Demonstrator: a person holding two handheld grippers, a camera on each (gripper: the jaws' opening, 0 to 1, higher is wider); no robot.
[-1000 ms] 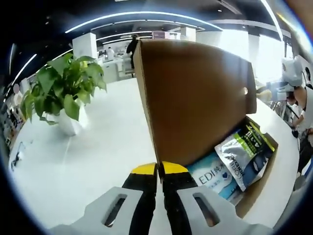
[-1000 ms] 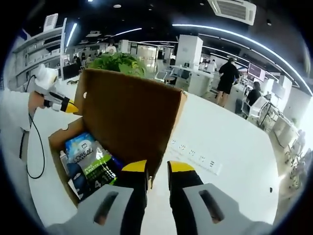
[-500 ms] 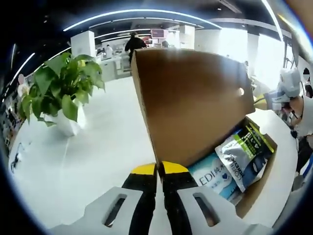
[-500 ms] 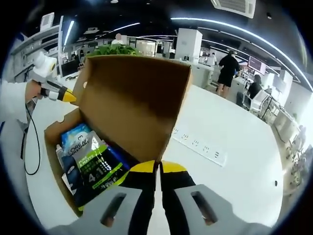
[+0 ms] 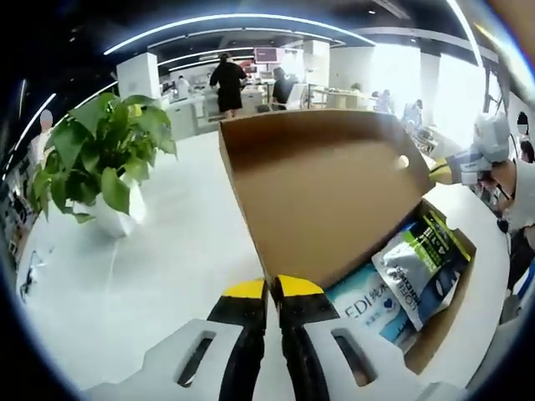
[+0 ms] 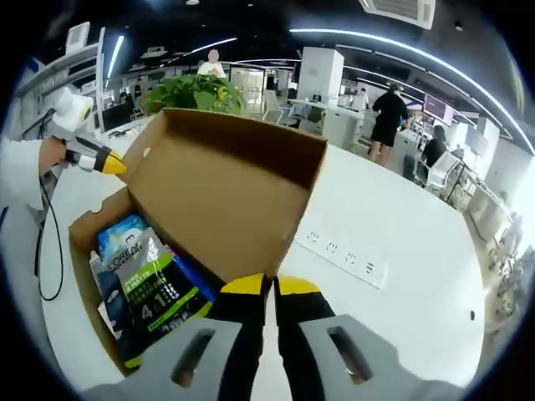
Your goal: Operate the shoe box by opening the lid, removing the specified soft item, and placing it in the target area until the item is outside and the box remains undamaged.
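Shoe box [image 5: 435,334] lid [image 5: 326,192]: both tongs [image 5: 269,288] [image 6: 267,286] pinch its edge shut; we should swing it back evenly toward 12 o'clock.

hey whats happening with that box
A person is using two handheld grippers on the lid of a cardboard shoe box on a white table. The left gripper and right gripper each pinch a front corner of the lid, holding it up and tilted back. Soft packets lie inside, none removed yet.
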